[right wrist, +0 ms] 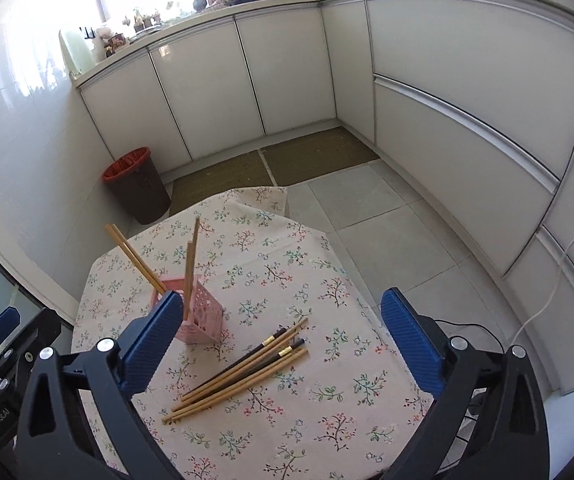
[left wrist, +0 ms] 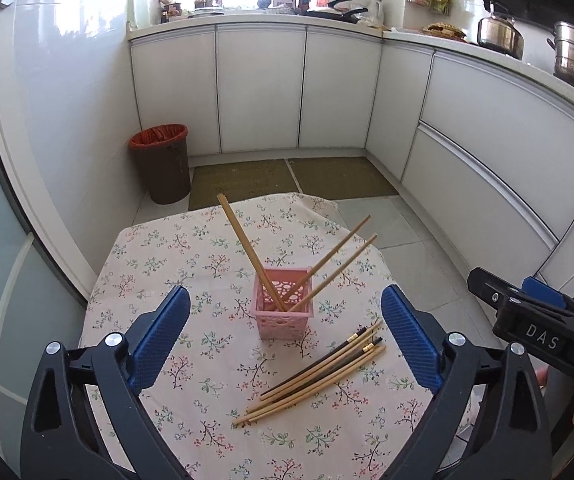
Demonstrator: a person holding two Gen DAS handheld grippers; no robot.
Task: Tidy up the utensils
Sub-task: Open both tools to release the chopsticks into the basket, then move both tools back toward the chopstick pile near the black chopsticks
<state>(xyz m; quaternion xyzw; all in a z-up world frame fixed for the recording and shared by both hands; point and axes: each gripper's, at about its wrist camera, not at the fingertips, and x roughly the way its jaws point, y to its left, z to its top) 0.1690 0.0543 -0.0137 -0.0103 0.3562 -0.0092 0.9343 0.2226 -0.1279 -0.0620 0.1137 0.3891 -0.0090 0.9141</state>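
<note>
Four light wooden chopsticks lean out of a small pink perforated plastic holder, which stands upright near the middle of a table covered by a pale floral cloth. Just beside the holder, on the cloth, lies a loose bundle of wooden and dark gold-banded chopsticks. Both grippers hang above the table's near edge: the left gripper has its blue ridged fingers spread wide and empty, and the right gripper likewise has its fingers wide apart, gripping nothing
</note>
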